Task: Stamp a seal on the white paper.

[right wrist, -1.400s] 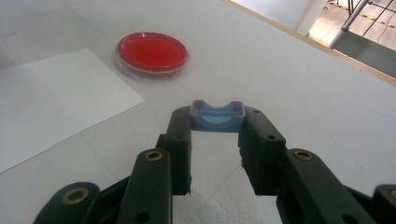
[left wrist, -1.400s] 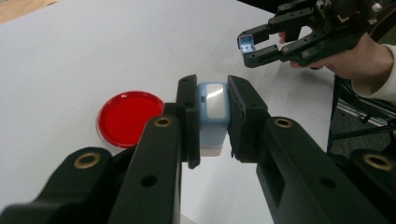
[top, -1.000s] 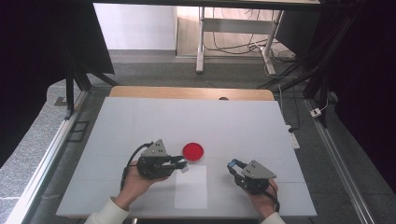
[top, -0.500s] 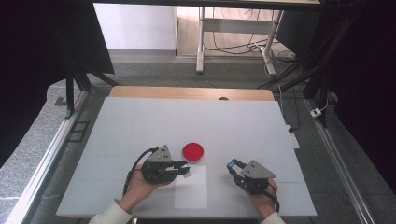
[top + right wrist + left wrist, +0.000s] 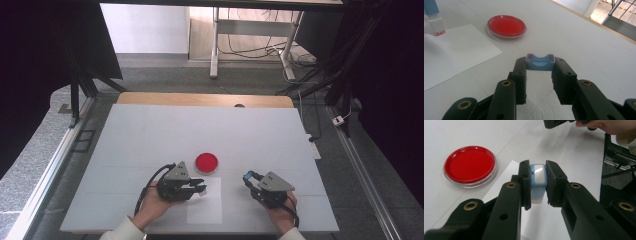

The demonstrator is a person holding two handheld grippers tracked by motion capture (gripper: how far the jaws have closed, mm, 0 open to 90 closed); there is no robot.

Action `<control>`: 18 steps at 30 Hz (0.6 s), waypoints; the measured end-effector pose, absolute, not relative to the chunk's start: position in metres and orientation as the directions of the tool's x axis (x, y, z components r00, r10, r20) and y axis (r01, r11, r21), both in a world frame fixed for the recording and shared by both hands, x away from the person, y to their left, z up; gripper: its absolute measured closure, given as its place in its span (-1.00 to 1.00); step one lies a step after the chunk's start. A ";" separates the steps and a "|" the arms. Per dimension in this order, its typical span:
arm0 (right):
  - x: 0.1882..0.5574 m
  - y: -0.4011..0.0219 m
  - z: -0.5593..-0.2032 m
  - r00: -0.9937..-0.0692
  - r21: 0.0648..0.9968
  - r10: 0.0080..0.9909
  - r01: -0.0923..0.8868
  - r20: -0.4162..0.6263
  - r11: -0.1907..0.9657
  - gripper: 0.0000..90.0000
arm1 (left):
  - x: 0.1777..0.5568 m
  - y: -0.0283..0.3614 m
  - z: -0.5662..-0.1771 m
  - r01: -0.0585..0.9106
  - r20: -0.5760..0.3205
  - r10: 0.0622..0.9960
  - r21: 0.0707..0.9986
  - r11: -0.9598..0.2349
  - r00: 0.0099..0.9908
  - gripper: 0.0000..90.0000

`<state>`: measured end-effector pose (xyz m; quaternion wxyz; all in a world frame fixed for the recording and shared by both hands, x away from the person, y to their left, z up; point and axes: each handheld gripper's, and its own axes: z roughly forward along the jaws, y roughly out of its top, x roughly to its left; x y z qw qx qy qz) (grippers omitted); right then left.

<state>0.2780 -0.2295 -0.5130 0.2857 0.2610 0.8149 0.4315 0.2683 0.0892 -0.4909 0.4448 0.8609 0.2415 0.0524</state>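
The left tool point(image 5: 198, 189) has come down over the last second, sinking from just left of the red dish toward the sheet of white paper point(image 5: 205, 207), and its tip now hangs right over the sheet's far-left corner. It is clenched on a small stamp point(image 5: 538, 176) with a blue body; the left gripper view shows the stamp pinched squarely between the two black jaws, pale lower section pointing down at the paper. From the right gripper view that same stamp point(image 5: 432, 23) sits at the far left, its clear base with a red edge at or just above the paper. I can't tell whether it is touching yet. To my eye, that drop means the press onto the paper is about to happen or is only now landing.

The right tool point(image 5: 540, 65) hasn't budged. It rests low on the counter point(image 5: 150, 135), right of the paper, gripping a small blue cap point(image 5: 540, 61) by its two ends, open side up. It looks like the stamp's cover, kept out of the way.

Now the count: two tools, one in each hand; one stamp; one blue cap; one sheet of paper near the front edge; and one round dish point(image 5: 206, 162) with red filling, just beyond the paper's far edge, untouched by either tool.
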 end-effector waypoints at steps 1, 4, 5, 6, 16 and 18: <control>0.278 -0.230 -0.513 -0.700 0.852 0.672 0.179 -0.240 0.491 0.45 | 0.268 0.089 -0.492 0.368 -0.122 0.462 0.790 -0.490 0.878 0.67; 0.278 -0.229 -0.513 -0.700 0.851 0.672 0.180 -0.242 0.494 0.45 | 0.268 0.088 -0.493 0.366 -0.117 0.462 0.786 -0.497 0.879 0.67; 0.278 -0.229 -0.513 -0.700 0.851 0.672 0.180 -0.242 0.494 0.45 | 0.268 0.087 -0.493 0.365 -0.116 0.462 0.787 -0.497 0.879 0.67; 0.278 -0.229 -0.513 -0.701 0.851 0.671 0.179 -0.241 0.493 0.45 | 0.268 0.087 -0.494 0.365 -0.116 0.463 0.787 -0.498 0.879 0.67; 0.278 -0.229 -0.514 -0.703 0.849 0.668 0.178 -0.244 0.497 0.45 | 0.268 0.082 -0.502 0.368 -0.109 0.470 0.782 -0.504 0.876 0.67; 0.278 -0.229 -0.514 -0.703 0.851 0.669 0.178 -0.242 0.495 0.45 | 0.268 0.082 -0.502 0.368 -0.107 0.472 0.780 -0.506 0.875 0.67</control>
